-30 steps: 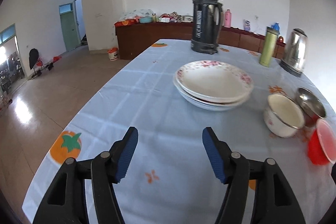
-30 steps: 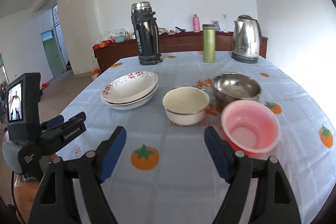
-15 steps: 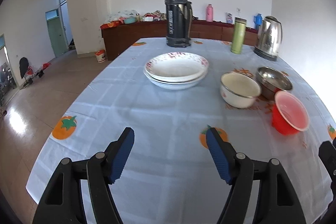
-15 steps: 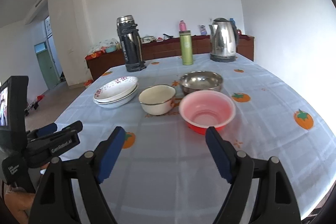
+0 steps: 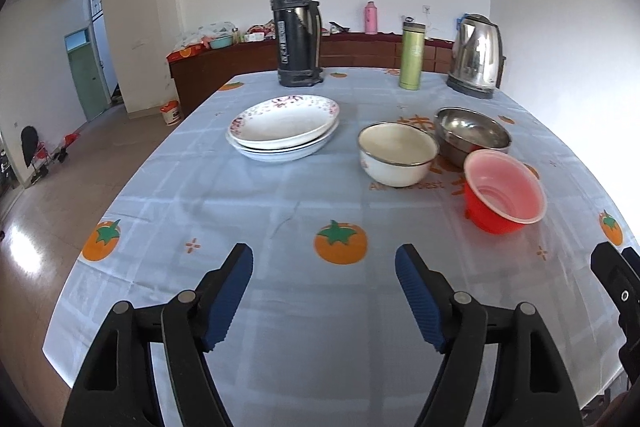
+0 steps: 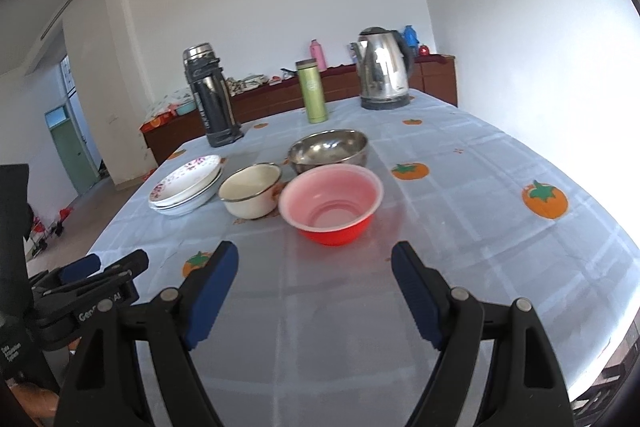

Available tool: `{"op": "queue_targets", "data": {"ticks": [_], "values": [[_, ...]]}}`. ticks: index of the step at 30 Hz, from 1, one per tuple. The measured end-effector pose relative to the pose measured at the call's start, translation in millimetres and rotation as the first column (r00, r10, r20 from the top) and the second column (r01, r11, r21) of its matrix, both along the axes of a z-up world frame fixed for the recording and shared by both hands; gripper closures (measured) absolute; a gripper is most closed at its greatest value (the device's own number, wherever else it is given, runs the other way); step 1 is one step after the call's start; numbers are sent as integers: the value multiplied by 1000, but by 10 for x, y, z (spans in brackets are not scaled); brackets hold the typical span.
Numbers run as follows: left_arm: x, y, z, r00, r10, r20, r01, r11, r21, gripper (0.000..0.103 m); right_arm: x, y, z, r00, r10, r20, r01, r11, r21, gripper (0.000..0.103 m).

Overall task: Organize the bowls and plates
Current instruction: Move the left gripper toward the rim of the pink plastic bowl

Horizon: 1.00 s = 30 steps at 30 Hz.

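Two flowered white plates [image 5: 280, 125] [image 6: 186, 183] are stacked at the left of the blue tomato-print tablecloth [image 5: 280, 307]. Right of them sit a white enamel bowl [image 5: 396, 155] [image 6: 250, 191], a steel bowl [image 5: 472, 135] [image 6: 328, 151] and a red plastic bowl [image 5: 502, 191] [image 6: 330, 203], close together. My left gripper [image 5: 324, 255] hovers over bare cloth short of the plates, its jaws opening with nothing between them. My right gripper [image 6: 314, 251] stands open and empty just short of the red bowl.
A tall black flask [image 5: 296, 31], a green bottle [image 5: 412, 57] and a steel kettle [image 5: 476, 57] stand along the far side of the table. A dark wooden sideboard [image 5: 224, 67] runs behind. The table's near edge lies below both grippers.
Both grippers have drawn back from the dishes, which now look smaller and farther. The left view has swung right to take in all the bowls. The left jaws stand wider apart.
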<state>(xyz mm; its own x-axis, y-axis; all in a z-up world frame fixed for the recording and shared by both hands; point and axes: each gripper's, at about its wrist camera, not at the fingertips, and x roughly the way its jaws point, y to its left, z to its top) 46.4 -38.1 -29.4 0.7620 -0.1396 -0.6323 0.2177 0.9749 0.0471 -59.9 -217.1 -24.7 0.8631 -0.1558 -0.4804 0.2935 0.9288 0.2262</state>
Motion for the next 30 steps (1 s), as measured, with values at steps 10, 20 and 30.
{"op": "queue_targets", "data": {"ticks": [10, 20, 30], "values": [[-79, -188, -108, 999, -45, -25, 46, 999, 23, 26, -87, -257, -10, 998, -56, 4, 56, 998, 14, 22], [-60, -416, -130, 995, -87, -39, 88, 996, 18, 26, -133, -377, 39, 998, -62, -11, 62, 998, -24, 22], [208, -483, -231, 994, -64, -91, 66, 998, 14, 26, 60, -668, -84, 998, -31, -53, 31, 999, -10, 31]]}}
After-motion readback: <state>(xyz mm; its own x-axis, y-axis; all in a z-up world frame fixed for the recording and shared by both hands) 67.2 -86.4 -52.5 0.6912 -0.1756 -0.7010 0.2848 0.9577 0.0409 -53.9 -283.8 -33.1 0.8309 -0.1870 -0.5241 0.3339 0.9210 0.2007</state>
